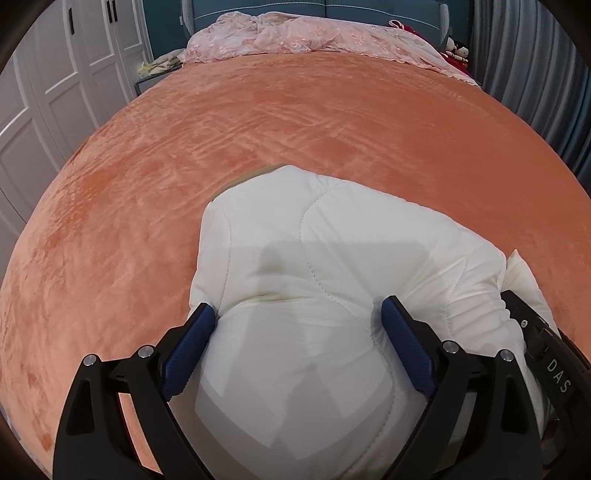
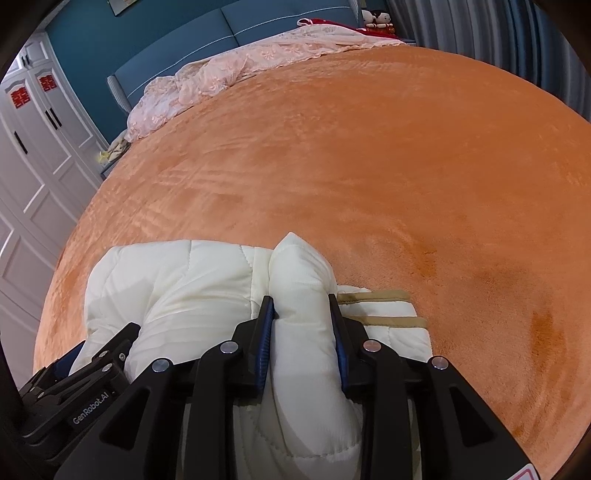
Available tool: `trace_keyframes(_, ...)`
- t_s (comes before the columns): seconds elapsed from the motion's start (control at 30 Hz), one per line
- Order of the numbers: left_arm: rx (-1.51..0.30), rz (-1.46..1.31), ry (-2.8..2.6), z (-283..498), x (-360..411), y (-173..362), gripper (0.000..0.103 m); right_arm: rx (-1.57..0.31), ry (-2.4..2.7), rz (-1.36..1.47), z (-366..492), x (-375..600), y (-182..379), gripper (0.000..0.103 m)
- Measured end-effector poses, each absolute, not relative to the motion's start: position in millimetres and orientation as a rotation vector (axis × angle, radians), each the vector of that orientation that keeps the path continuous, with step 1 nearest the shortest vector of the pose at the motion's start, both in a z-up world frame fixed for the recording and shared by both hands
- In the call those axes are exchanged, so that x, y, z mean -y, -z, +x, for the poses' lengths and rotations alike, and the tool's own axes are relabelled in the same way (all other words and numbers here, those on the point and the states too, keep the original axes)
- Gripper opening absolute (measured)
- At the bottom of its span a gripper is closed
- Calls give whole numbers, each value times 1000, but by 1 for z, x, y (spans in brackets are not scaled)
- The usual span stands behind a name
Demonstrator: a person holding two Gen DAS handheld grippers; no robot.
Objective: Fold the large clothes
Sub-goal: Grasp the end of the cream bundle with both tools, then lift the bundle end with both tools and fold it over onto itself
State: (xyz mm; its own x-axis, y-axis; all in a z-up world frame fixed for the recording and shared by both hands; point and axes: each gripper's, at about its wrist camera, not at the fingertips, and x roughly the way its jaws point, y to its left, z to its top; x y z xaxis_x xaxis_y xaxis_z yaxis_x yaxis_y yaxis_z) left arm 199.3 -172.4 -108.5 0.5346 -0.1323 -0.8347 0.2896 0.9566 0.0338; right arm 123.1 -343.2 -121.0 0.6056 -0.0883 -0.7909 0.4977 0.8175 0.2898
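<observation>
A cream quilted padded jacket (image 1: 325, 240) lies bunched in a thick bundle on the orange bed cover (image 1: 258, 122). My left gripper (image 1: 299, 314) has its blue pads (image 1: 194, 343) pressed into both sides of a thick fold of it. The right gripper's body shows at the right edge of this view (image 1: 543, 343). In the right wrist view my right gripper (image 2: 301, 302) is shut on an upright fold of the jacket (image 2: 301, 273). Tan trim bands (image 2: 384, 295) lie just right of it. The left gripper (image 2: 92, 365) shows at lower left, against the jacket.
The orange bed cover (image 2: 369, 147) stretches far ahead. A pink lace blanket (image 1: 295, 37) lies crumpled by the blue headboard (image 1: 332, 7). White wardrobe doors (image 1: 48, 99) stand left; grey curtains (image 1: 535, 66) hang right. Plush dolls (image 2: 376, 18) sit at the far corner.
</observation>
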Motion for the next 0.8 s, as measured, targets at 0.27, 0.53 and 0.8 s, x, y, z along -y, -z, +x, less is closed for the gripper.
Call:
trace_keyframes(0.27,-959,170,248,197,173,109,90,-833,357,536,119,345,120,30)
trace_keyframes(0.53,-1048,34,359,180,125,72,90,-777,335,764,61,375,78,46)
trace_keyframes(0.8,-1226,-210,459,123,46,82,95,-951,174,809,-21,349,86,69)
